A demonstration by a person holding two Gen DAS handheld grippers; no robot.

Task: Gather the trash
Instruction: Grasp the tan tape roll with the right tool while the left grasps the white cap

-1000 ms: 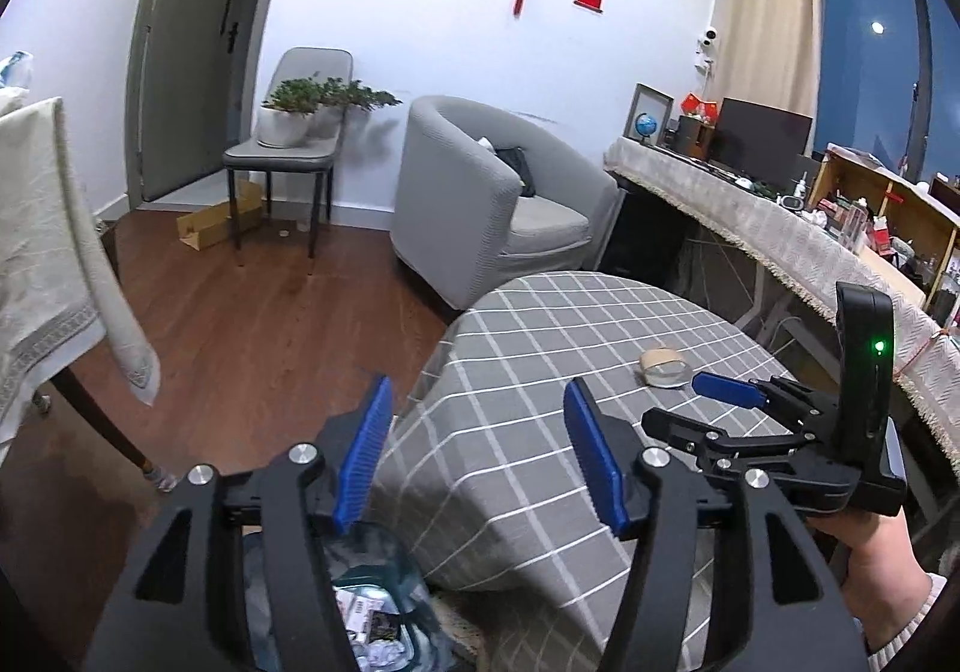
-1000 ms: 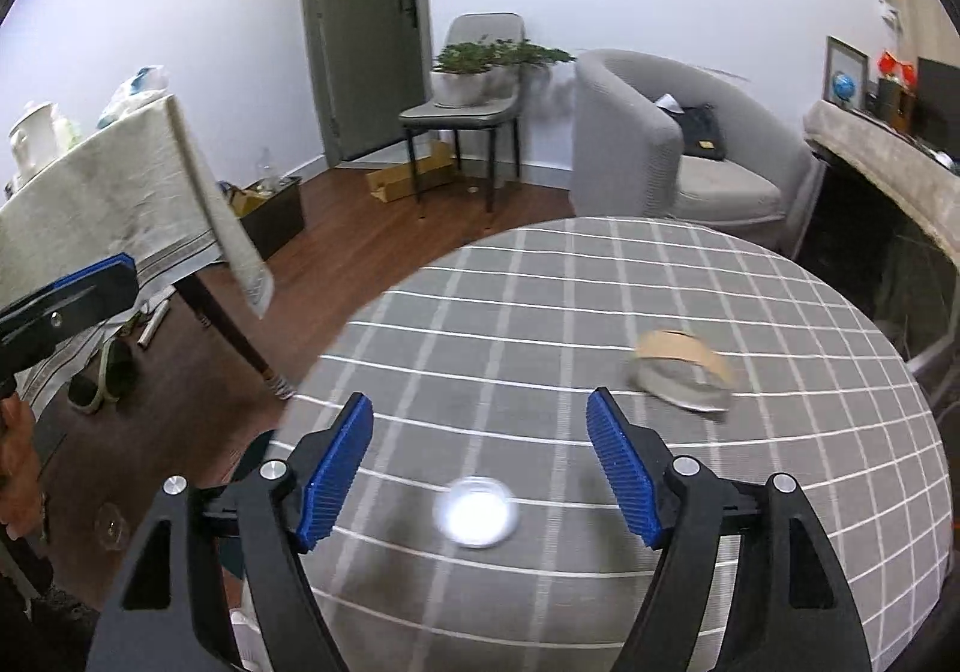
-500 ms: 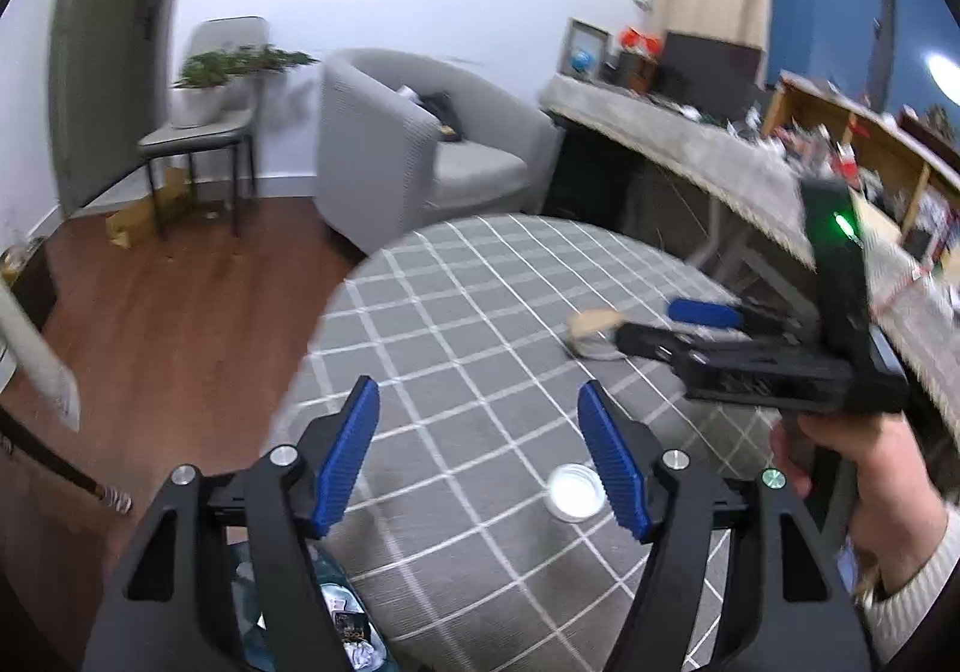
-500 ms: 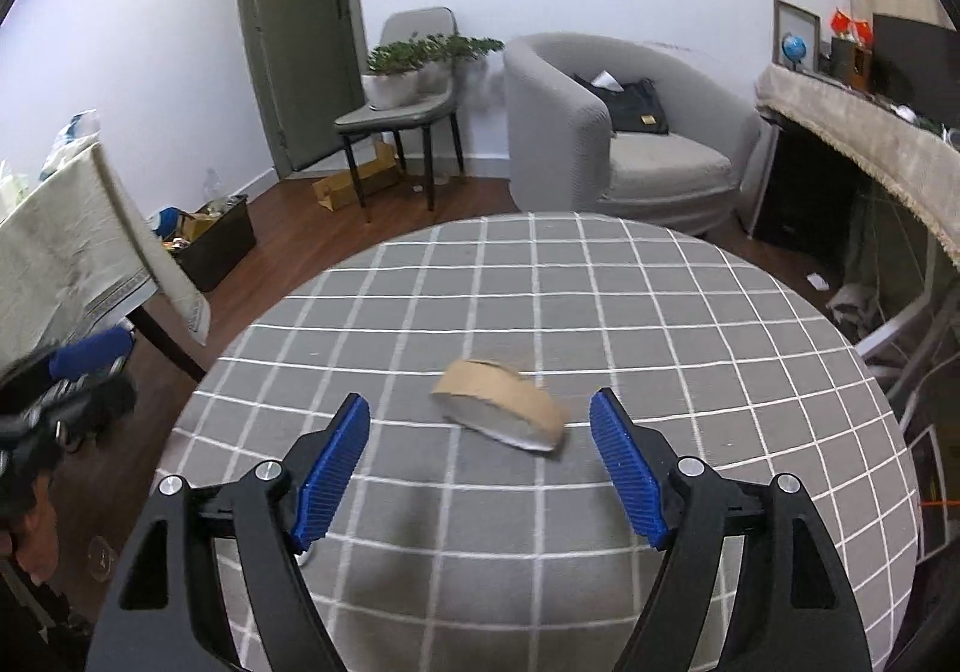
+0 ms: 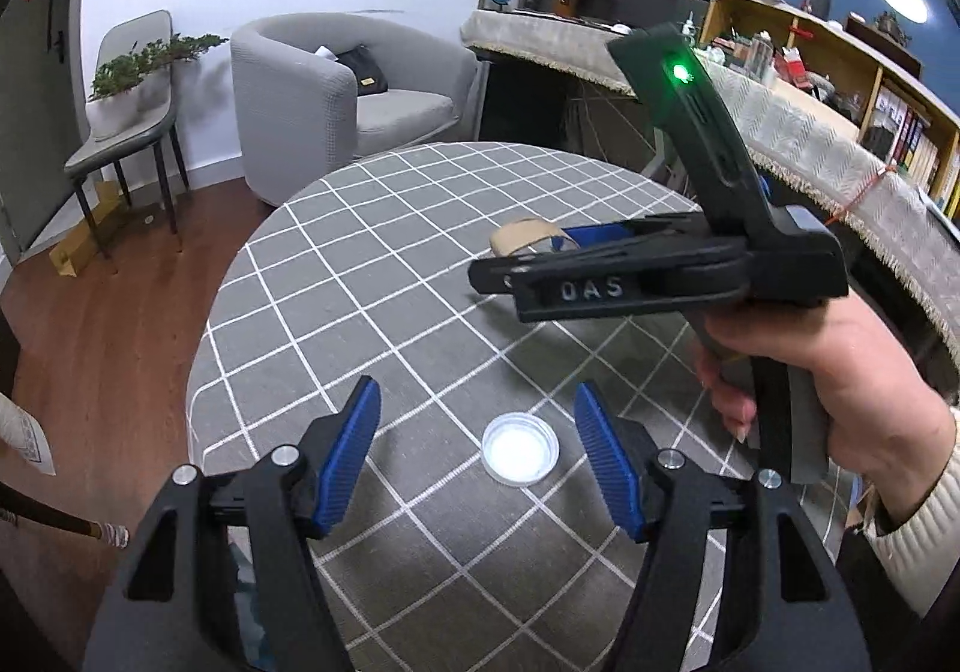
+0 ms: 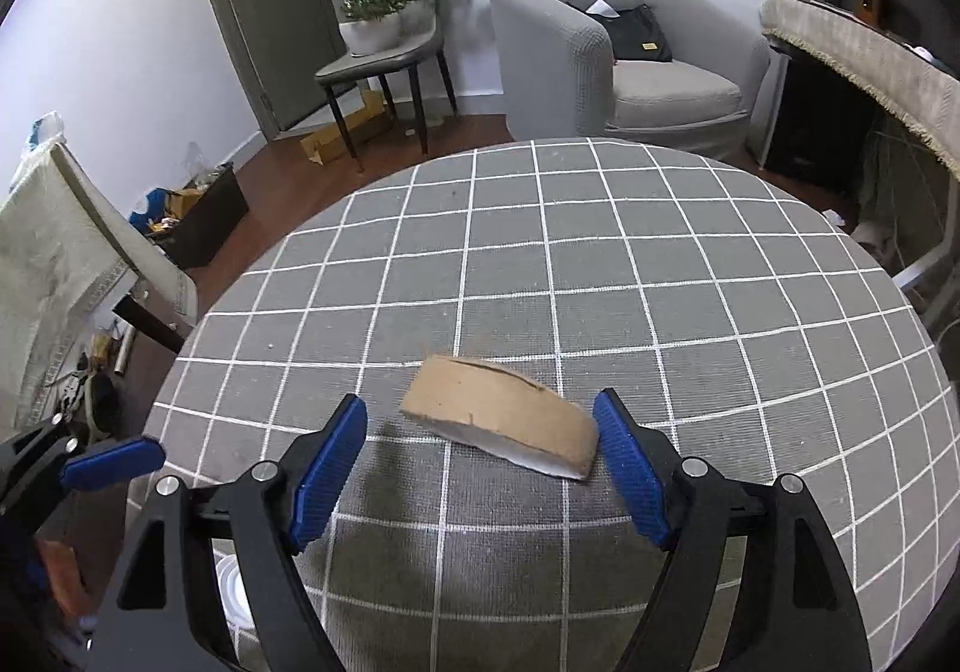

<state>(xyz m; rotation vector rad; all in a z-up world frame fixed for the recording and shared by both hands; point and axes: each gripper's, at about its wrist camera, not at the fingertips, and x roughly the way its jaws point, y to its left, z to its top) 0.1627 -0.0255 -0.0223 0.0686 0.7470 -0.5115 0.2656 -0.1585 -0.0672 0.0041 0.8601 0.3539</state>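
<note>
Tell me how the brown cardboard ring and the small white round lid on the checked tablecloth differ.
The cardboard ring is brown, tall-walled and open through the middle; the white lid is pale, glossy and shallow.

The ring looks squashed out of round, with one end lifted; the lid is a neat circle lying flat.

The ring sits between the right gripper and its open jaws; the lid sits between those of the left gripper.

Both rest ungrasped on the tablecloth.

A cardboard ring (image 6: 501,423) and a round lid (image 5: 520,448) are lying well apart on the table (image 6: 660,276), an armchair (image 6: 606,54) standing behind.
</note>
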